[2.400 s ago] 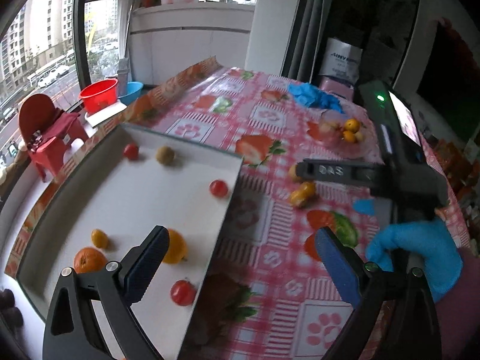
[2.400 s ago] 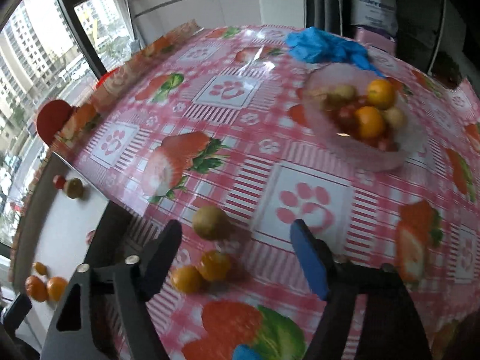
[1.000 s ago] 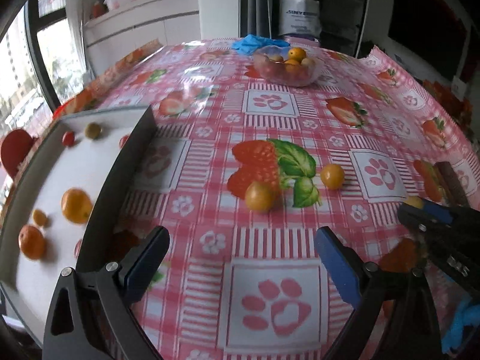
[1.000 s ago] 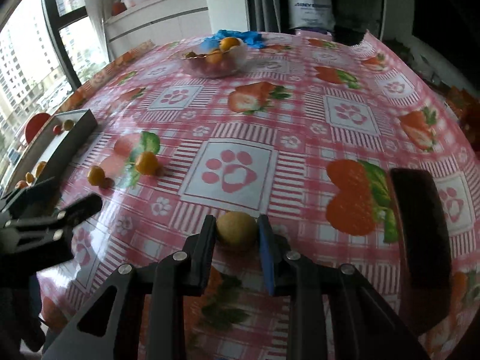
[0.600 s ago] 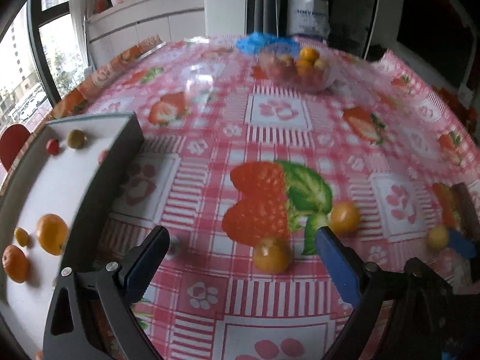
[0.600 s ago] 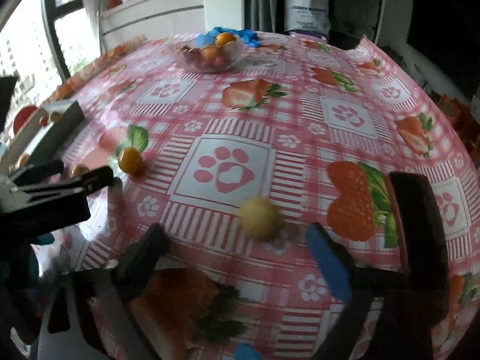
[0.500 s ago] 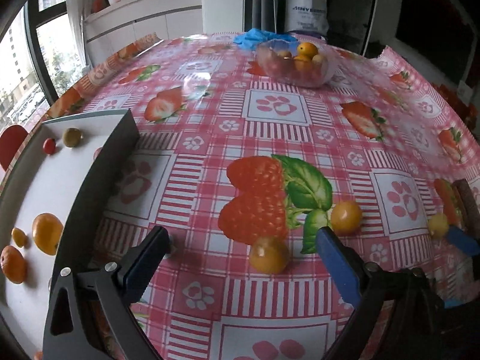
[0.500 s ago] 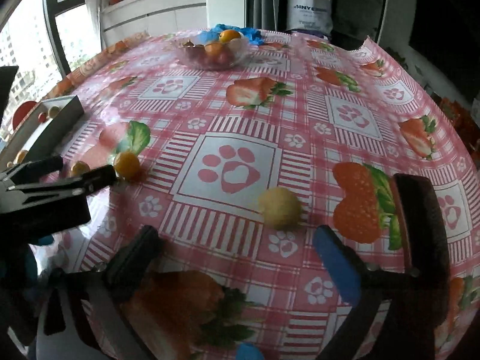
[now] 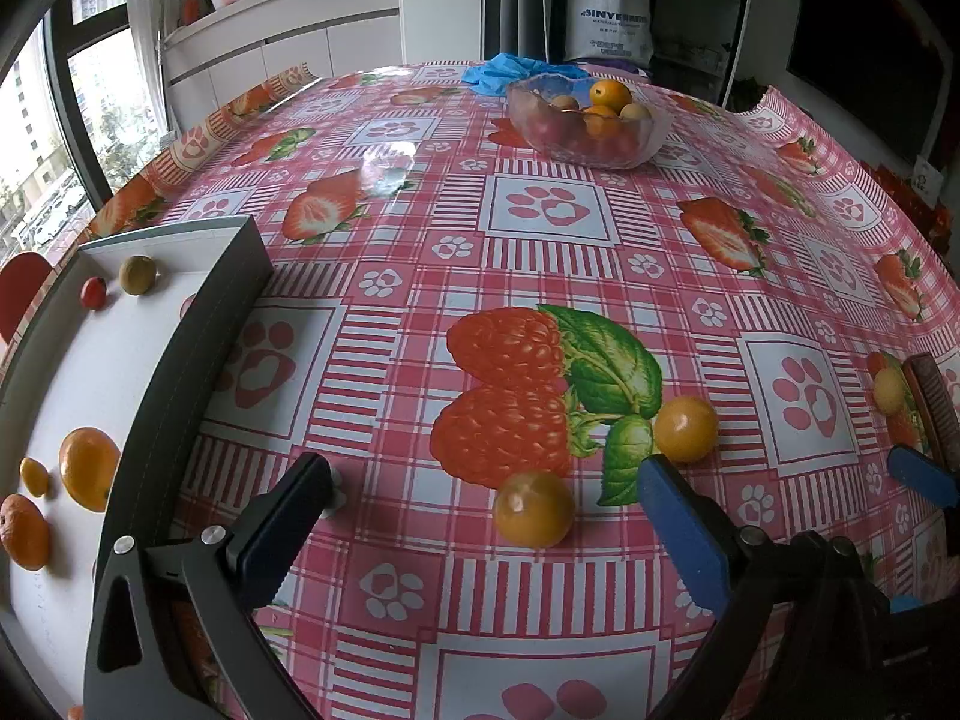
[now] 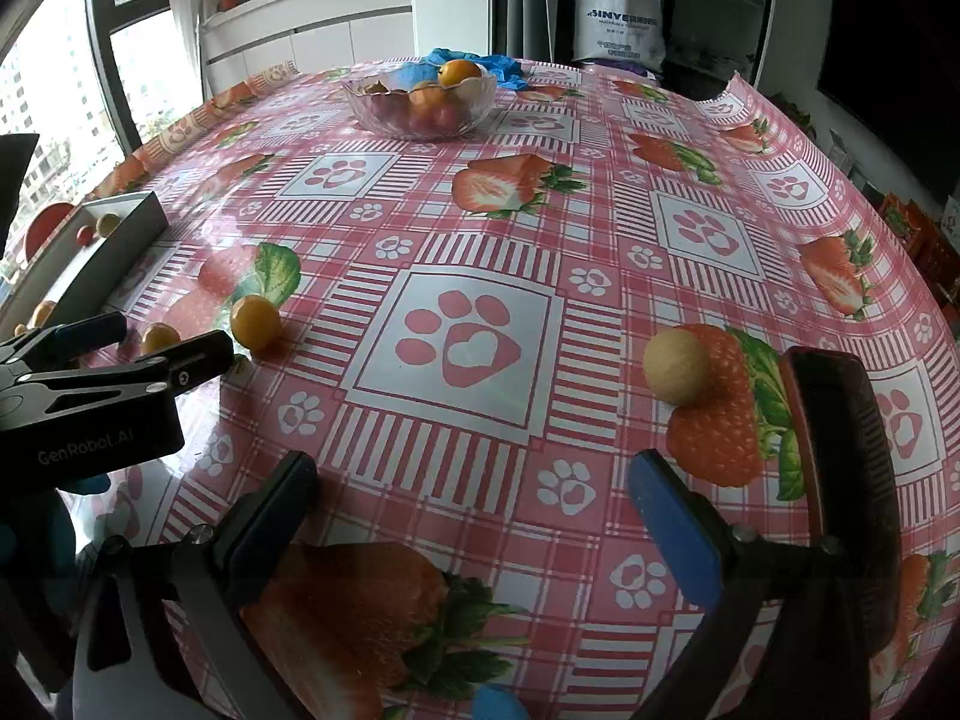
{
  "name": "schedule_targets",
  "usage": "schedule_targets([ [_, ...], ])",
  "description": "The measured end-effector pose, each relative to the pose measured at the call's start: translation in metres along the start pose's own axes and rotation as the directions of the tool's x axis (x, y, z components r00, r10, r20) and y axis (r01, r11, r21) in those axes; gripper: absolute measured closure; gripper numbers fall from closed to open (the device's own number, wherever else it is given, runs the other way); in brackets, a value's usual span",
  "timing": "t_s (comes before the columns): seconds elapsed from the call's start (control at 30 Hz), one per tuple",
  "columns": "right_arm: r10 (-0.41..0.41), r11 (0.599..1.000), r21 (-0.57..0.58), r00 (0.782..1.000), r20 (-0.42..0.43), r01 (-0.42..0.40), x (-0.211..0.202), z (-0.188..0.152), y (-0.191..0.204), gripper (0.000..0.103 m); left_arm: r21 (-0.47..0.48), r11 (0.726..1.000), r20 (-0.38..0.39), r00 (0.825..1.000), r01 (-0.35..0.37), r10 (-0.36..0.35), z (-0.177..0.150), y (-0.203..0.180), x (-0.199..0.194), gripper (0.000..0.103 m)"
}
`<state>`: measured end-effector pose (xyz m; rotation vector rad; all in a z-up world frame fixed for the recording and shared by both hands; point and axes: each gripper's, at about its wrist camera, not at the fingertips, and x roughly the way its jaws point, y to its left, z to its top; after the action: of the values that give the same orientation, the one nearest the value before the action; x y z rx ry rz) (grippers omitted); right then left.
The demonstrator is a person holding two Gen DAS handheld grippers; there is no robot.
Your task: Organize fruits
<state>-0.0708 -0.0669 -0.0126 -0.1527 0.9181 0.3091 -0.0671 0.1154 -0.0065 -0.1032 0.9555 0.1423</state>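
The left hand-held gripper (image 9: 486,516), its jaws wide apart and empty, is nearest the little orange fruit (image 9: 533,509), which sits on the tabletop (image 9: 540,276) right between them.

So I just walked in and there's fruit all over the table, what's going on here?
A person is sorting fruit with a handheld gripper in each hand. Both sets of jaws are open and empty. The left gripper frames a small orange fruit on the tablecloth, with another beside it. A pale yellow fruit lies loose ahead of the right gripper. Some fruit is already in the white tray; more remains in the glass bowl.
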Motion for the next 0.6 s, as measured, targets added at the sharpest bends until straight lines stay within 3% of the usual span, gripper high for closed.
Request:
schedule_targets([
  [0.6, 0.0, 1.0, 0.0, 1.0, 0.0, 0.0, -0.0003, -0.0003, -0.0001, 0.0, 0.0, 1.0, 0.0, 1.0, 0.0, 0.0, 0.0002, 0.0009, -0.0014, 0.001],
])
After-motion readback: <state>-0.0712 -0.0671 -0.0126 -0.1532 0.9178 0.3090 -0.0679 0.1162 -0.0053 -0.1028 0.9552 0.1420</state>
